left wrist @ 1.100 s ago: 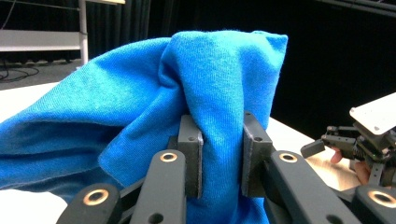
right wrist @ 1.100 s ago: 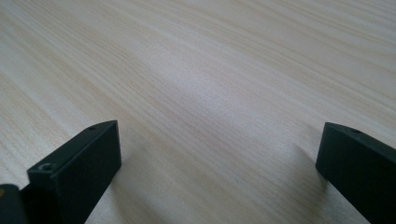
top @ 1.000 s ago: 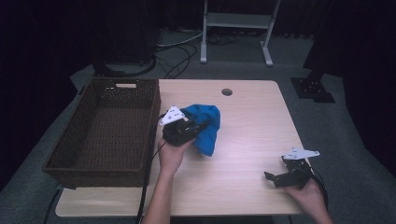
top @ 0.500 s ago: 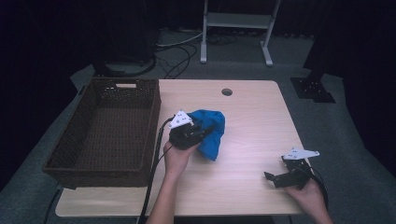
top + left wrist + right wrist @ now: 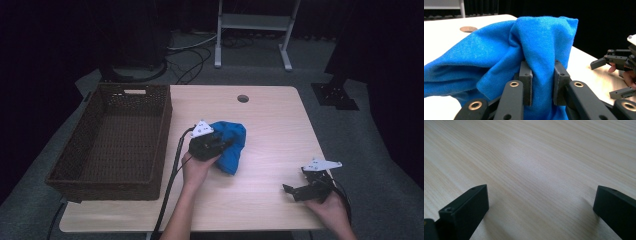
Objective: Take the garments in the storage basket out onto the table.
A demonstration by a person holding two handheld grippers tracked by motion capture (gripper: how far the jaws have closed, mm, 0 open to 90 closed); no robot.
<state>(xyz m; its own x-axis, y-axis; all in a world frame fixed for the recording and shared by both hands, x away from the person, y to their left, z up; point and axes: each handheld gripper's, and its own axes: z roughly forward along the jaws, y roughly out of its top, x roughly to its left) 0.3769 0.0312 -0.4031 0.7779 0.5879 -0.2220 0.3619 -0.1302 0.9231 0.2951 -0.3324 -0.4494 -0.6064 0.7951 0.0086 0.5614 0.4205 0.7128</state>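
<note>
The left tongs [image 5: 541,82] pinch a fold of the blue cloth [image 5: 231,147], which sits bunched mid-table [image 5: 270,200], probably partly lifted, right of the wicker basket [image 5: 112,137]. The right tongs [image 5: 540,202] gape wide over bare wood, near right.

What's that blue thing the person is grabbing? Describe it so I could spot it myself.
Start at the pale wooden table with the dark brown woven basket along its left edge. Just right of the basket, near the table's middle, lies a crumpled bright blue cloth, a fold of it pinched between the left tongs. It is the one soft, colourful thing there.
</note>
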